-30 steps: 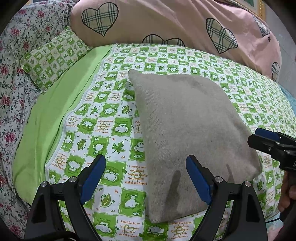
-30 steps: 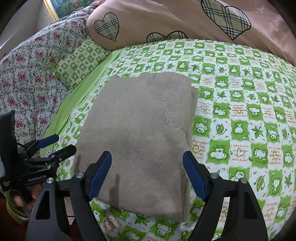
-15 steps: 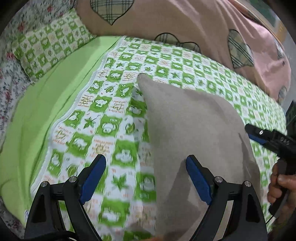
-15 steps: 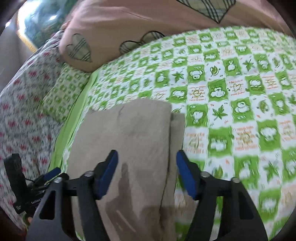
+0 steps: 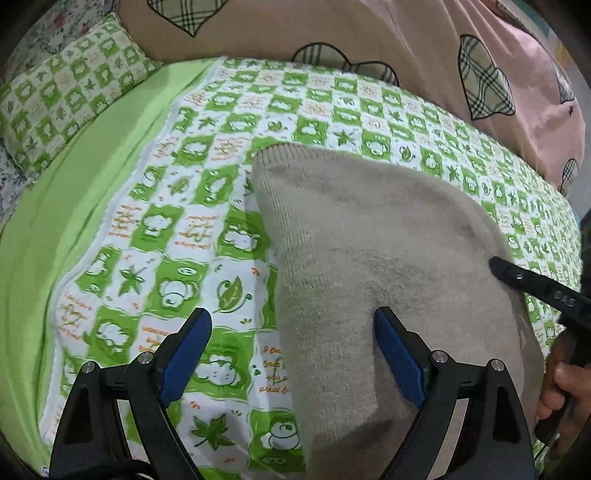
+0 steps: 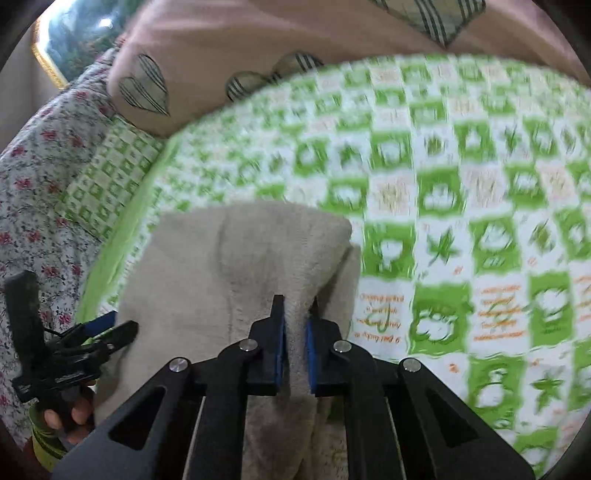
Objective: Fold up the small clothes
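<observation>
Folded grey knit garment [image 5: 373, 258] lies on the green-checked bedsheet [image 5: 207, 236], below the pink heart-print quilt [image 5: 332, 33]. Right gripper [image 6: 294, 325] pinches a ridge of the garment's near edge. Left gripper [image 5: 291, 354] hangs spread wide, its right finger over the garment.

Open bed [image 5: 207, 206]: bare checked sheet left of the sweater [image 5: 369, 236].
Far edge: pink duvet [image 5: 332, 33] walls it.
Left edge: small pillow [image 5: 70, 85].
</observation>
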Motion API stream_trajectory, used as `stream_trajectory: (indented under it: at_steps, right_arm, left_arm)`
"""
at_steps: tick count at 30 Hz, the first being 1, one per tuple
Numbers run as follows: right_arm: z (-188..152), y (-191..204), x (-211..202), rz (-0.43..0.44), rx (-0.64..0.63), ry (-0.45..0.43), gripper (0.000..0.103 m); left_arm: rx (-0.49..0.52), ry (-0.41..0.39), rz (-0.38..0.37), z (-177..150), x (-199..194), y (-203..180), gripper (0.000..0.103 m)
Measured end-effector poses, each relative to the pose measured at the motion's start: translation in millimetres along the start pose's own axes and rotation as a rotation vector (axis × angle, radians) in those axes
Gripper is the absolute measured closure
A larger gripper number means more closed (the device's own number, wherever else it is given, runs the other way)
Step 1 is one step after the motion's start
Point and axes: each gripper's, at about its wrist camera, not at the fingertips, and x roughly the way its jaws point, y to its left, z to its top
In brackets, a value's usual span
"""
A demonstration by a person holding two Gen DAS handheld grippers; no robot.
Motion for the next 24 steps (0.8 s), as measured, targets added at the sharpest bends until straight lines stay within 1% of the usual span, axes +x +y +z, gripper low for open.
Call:
stream_trajectory:
  at_steps: [2, 3, 5, 7, 8, 10, 12, 13, 15, 19, 21, 24]
  right_arm:
    - [1, -3, 1, 0.010, 0.020, -0.001, 0.091]
    - [3, -3, -3, 0.004, 0.020, -0.001, 0.088]
    - [4, 2, -14, -0.024, 0.012, -0.014, 0.080]
    - [2, 7, -29, -0.051, -0.009, -0.026, 0.078]
    - [1, 8, -35, -0.053, -0.014, -0.032, 0.076]
    - [-5, 13, -51, -0.045, -0.016, -0.048, 0.069]
    - [-14, 19, -67, -0.031, -0.023, -0.065, 0.057]
    - [-20, 23, -74, -0.026, -0.030, -0.072, 0.055]
    - [-33, 31, -86, -0.014, -0.045, -0.076, 0.047]
    - [-59, 45, -101, -0.009, -0.082, -0.066, 0.039]
    - [-71, 52, -105, -0.018, -0.115, -0.057, 0.033]
    - [-90, 63, -110, -0.028, -0.167, -0.039, 0.028]
  left_arm:
    - [-0.001, 0.002, -0.001, 1, -3, 1, 0.013]
    - [0.000, 0.000, -0.001, 1, -5, 2, 0.013]
    - [0.004, -0.009, -0.002, -2, -15, 1, 0.013]
    - [0.014, -0.018, 0.004, -7, -27, -1, 0.014]
    - [0.017, -0.020, 0.004, -12, -33, -2, 0.014]
    - [0.028, -0.029, 0.000, -21, -46, -5, 0.014]
    - [0.039, -0.039, 0.013, -33, -59, -8, 0.014]
    - [0.046, -0.049, 0.018, -40, -67, -9, 0.013]
    - [0.053, -0.055, 0.018, -49, -78, -11, 0.013]
    - [0.060, -0.055, 0.025, -71, -95, -15, 0.012]
    - [0.070, -0.052, 0.044, -83, -102, -17, 0.012]
    - [0.082, -0.043, 0.068, -97, -107, -16, 0.012]
